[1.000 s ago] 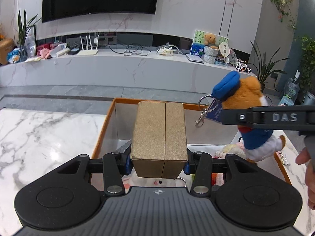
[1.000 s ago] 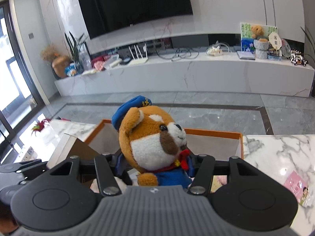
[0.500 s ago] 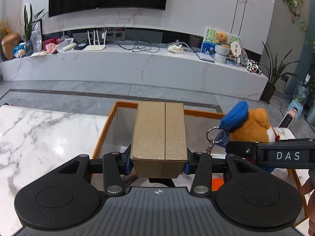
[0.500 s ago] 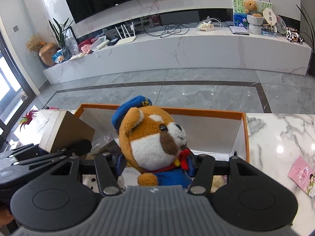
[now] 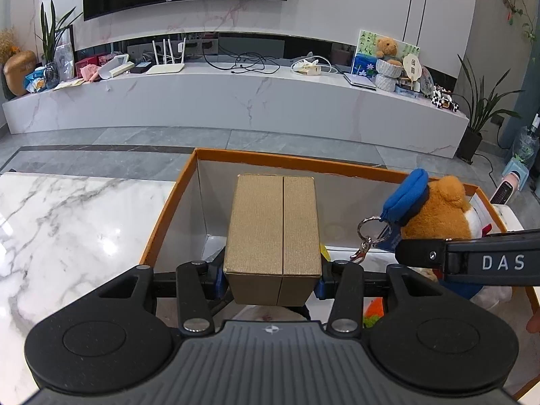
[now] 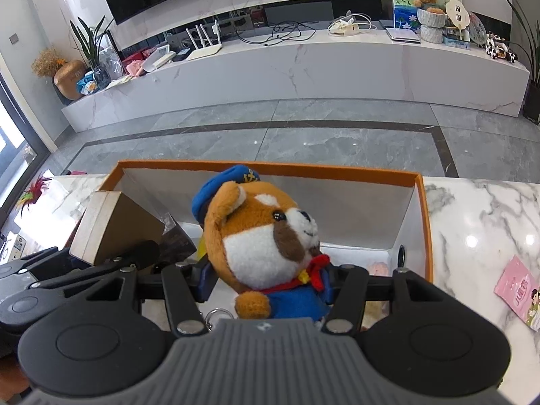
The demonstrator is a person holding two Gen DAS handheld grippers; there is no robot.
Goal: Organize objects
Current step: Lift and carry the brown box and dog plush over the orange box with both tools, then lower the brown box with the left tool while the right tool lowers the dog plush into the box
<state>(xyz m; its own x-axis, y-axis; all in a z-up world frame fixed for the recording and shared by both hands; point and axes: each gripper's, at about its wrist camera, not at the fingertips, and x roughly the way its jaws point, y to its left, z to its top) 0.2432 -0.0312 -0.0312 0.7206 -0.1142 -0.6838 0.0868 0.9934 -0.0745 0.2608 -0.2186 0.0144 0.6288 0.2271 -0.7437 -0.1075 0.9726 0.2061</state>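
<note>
Your left gripper pinches the gold box between its fingers, over the orange bin. Your right gripper clamps the plush dog just right of it. The bin's contents beneath both are mostly hidden.

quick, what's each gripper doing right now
Left gripper: closed on the gold box, above the orange bin.
Right gripper: closed on the plush dog.
</note>
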